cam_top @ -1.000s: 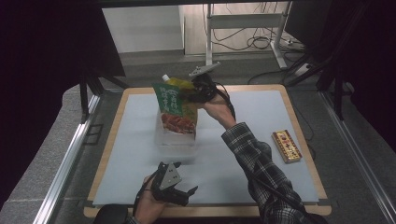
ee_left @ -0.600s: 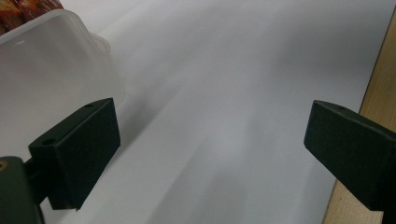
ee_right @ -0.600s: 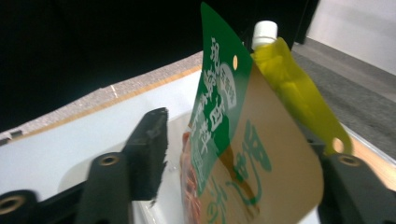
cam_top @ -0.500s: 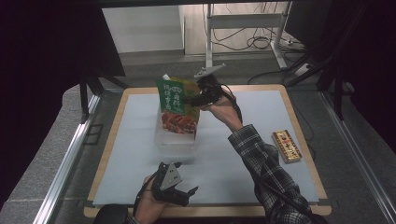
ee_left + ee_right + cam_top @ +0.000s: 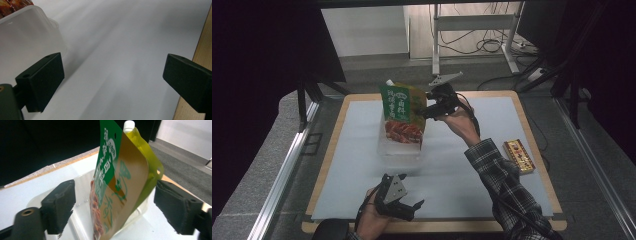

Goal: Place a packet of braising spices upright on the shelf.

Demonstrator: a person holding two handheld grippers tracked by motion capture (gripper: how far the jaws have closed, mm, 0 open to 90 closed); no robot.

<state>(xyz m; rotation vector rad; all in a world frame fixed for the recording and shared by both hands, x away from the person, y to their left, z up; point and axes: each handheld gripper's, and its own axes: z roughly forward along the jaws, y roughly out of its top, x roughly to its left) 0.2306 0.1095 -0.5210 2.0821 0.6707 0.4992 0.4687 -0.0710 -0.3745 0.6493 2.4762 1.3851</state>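
White tabletop below; our right fingers have just been opening, wide, pouches loose between them. We back out straight, brushing neither; left fingers wide, empty.

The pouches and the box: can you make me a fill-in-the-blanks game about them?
1. The green pouch stands in a clear plastic ____.
2. The right gripper has its jaws ____, pads off the pouches.
3. The yellow pouch has a ____ cap.
4. The red and gold packet lies on the table's ____ side.

Missing words: box; open; white; right
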